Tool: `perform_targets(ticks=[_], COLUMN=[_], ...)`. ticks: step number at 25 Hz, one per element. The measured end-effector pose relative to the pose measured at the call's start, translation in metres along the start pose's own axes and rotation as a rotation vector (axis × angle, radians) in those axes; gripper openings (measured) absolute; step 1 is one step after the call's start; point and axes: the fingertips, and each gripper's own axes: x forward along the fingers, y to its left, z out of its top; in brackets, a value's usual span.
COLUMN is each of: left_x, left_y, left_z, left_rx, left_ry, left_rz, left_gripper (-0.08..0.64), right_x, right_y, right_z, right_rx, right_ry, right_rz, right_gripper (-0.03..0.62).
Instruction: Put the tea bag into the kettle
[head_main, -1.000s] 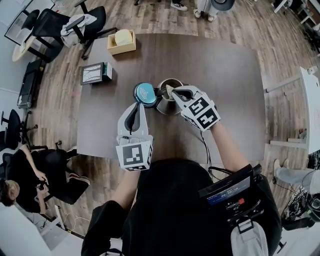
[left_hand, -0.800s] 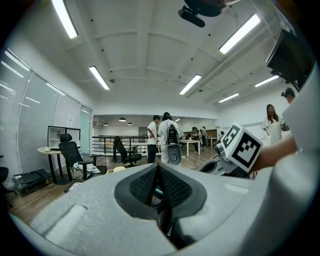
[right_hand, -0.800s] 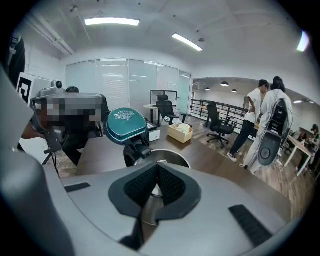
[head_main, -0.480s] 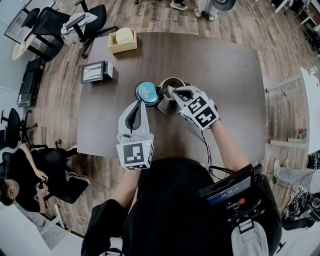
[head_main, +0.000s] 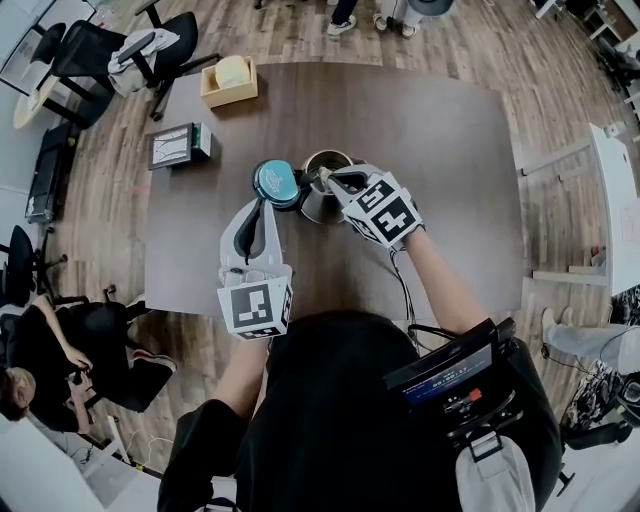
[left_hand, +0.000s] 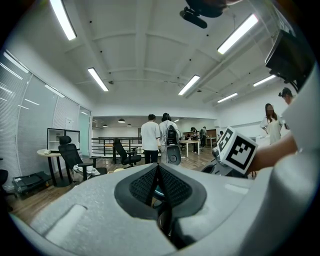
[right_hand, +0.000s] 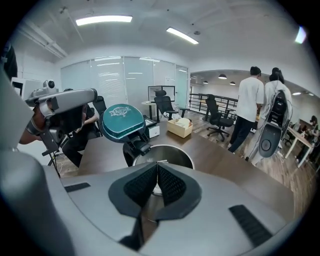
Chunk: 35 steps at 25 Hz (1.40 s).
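A steel kettle (head_main: 318, 196) stands open on the dark table, its teal lid (head_main: 274, 183) tipped up to the left. My left gripper (head_main: 266, 201) reaches level to the lid's edge and is shut on it; teal shows behind its closed pads (left_hand: 157, 170). From the right, my right gripper (head_main: 330, 177) slants down over the kettle's mouth (right_hand: 162, 156). It is shut on a small pale tea bag (head_main: 324, 175), a sliver of which shows white between the pads (right_hand: 158, 189). The kettle's inside is mostly hidden behind the right gripper.
A wooden box (head_main: 229, 80) with a pale round thing and a flat grey box (head_main: 178, 146) sit at the table's (head_main: 450, 140) far left. Office chairs (head_main: 120, 50) stand beyond that corner. People stand in the room behind (right_hand: 250, 107).
The head camera has shifted, so everything sits a little further left. My right gripper has turned slightly over the kettle's mouth, tea bag still in it. The left gripper stays at the lid.
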Motion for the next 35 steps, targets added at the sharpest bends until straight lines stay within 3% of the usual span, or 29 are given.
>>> perform_targets(ticks=[6,35], left_x=[-0.004,-0.022], left_y=[-0.003,-0.006], left_z=[0.003,0.022], left_rx=[0.008,0.02], left_ry=[-0.004,-0.051], left_rz=[-0.003,0.021], left_gripper=[0.003,0.003], right_x=[-0.001,-0.004], right_y=[-0.002,-0.002], right_z=[-0.003,-0.001], right_rx=[0.034,0.019], right_ry=[-0.009,-0.017], right_rz=[-0.004,-0.034], right_gripper=[0.009,0.04])
